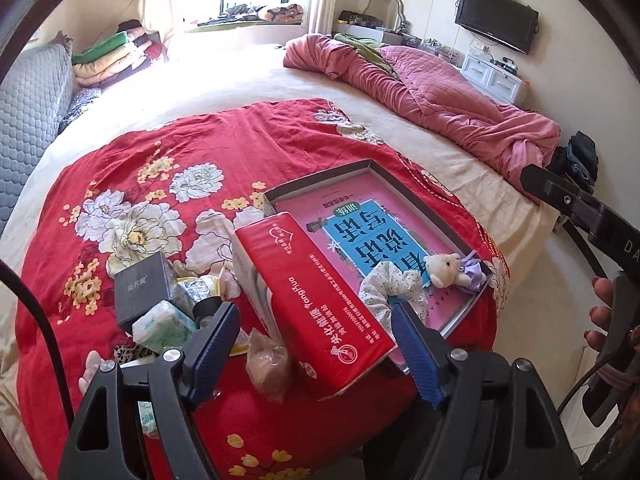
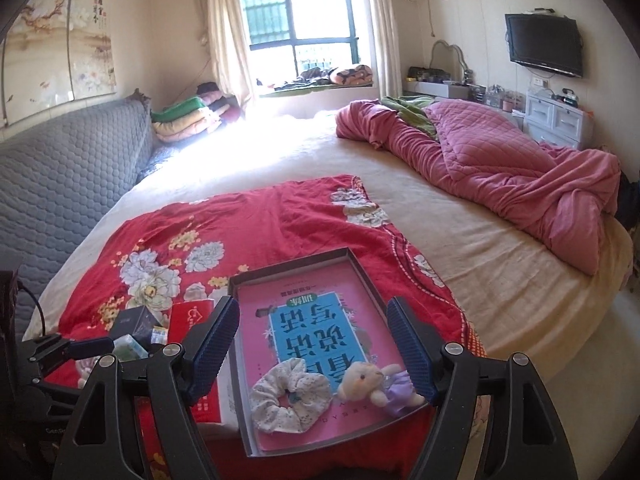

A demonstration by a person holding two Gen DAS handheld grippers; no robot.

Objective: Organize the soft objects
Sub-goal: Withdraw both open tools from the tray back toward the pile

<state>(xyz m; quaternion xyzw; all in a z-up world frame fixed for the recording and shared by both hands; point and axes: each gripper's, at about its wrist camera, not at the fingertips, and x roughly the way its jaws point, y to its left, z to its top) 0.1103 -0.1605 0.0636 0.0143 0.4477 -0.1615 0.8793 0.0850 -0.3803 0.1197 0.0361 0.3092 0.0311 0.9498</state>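
Observation:
A shallow box tray [image 1: 320, 178] [image 2: 288, 262] with a pink book inside lies on a red floral cloth [image 1: 208, 144] on the bed. In it lie a white floral scrunchie [image 2: 290, 396] [image 1: 394, 286] and a small plush bear [image 2: 366, 382] [image 1: 444, 268] in a purple dress. My left gripper [image 1: 314, 340] is open, its fingers on either side of a red tissue pack [image 1: 316, 304] that leans against the tray's left wall. My right gripper [image 2: 312, 348] is open and empty above the tray's near half, with the scrunchie and bear between its fingers.
Left of the tissue pack sit a dark box [image 1: 144, 286], a small green-white tissue packet [image 1: 164, 326] and a brown bagged item [image 1: 268, 362]. A pink quilt [image 1: 436, 92] is bunched at the bed's far right. A grey padded headboard [image 2: 68, 184] is on the left.

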